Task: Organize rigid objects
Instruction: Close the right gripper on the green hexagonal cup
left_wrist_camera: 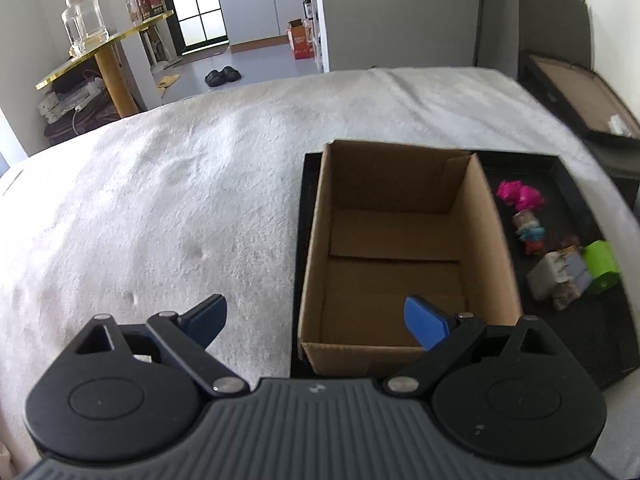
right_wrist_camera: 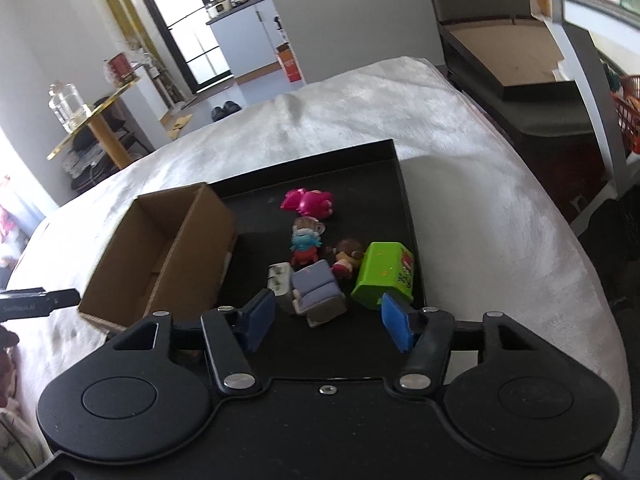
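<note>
An open, empty cardboard box point(left_wrist_camera: 396, 248) stands on the left part of a black tray point(left_wrist_camera: 580, 332); both show in the right wrist view as well, the box point(right_wrist_camera: 168, 256) and the tray point(right_wrist_camera: 352, 172). Beside the box lie small toys: a pink figure point(right_wrist_camera: 308, 202), a blue-and-red figure point(right_wrist_camera: 306, 246), a brown-haired figure point(right_wrist_camera: 346, 258), a grey-purple toy armchair point(right_wrist_camera: 316, 294) and a green cube point(right_wrist_camera: 384, 274). My left gripper point(left_wrist_camera: 316, 322) is open over the box's near left corner. My right gripper point(right_wrist_camera: 326, 318) is open just in front of the armchair, holding nothing.
The tray sits on a white fluffy cover point(left_wrist_camera: 168, 200). A dark storage box point(right_wrist_camera: 516, 64) stands off the far right edge. A gold side table with a glass jar point(left_wrist_camera: 82, 22) stands at the far left.
</note>
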The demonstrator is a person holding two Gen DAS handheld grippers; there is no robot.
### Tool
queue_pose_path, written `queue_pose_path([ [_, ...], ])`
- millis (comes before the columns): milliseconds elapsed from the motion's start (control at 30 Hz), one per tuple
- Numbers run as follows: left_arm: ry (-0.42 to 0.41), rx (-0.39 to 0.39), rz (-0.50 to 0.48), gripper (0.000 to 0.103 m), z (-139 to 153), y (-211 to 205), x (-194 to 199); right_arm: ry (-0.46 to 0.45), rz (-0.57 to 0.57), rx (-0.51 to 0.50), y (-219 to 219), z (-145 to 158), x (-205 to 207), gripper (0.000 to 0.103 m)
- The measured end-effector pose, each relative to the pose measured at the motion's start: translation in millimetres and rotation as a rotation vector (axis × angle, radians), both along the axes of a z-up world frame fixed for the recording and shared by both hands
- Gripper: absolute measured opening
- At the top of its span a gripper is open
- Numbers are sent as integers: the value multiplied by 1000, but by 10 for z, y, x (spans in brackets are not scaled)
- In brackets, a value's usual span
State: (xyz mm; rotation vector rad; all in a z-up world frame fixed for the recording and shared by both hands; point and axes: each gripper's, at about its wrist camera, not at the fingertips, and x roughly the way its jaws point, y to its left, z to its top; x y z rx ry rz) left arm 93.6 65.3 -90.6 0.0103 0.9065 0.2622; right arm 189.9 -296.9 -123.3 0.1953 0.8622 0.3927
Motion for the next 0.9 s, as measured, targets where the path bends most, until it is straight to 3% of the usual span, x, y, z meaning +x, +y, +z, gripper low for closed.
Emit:
queue_pose_path([
  [233,27,-11,-7,87,-194,73,141,39,-72,3,38,-235,213,48],
  [633,-9,-27,70,55,-302,167,313,32,-127,-84,217,-414,505,39],
  [767,-26,-3,99,42,-323,134,331,17,-139,-131,289,-463,580,38],
  [900,-22,-5,110,19,-374,118,347,0,-143,-176,368,-547,611,35],
])
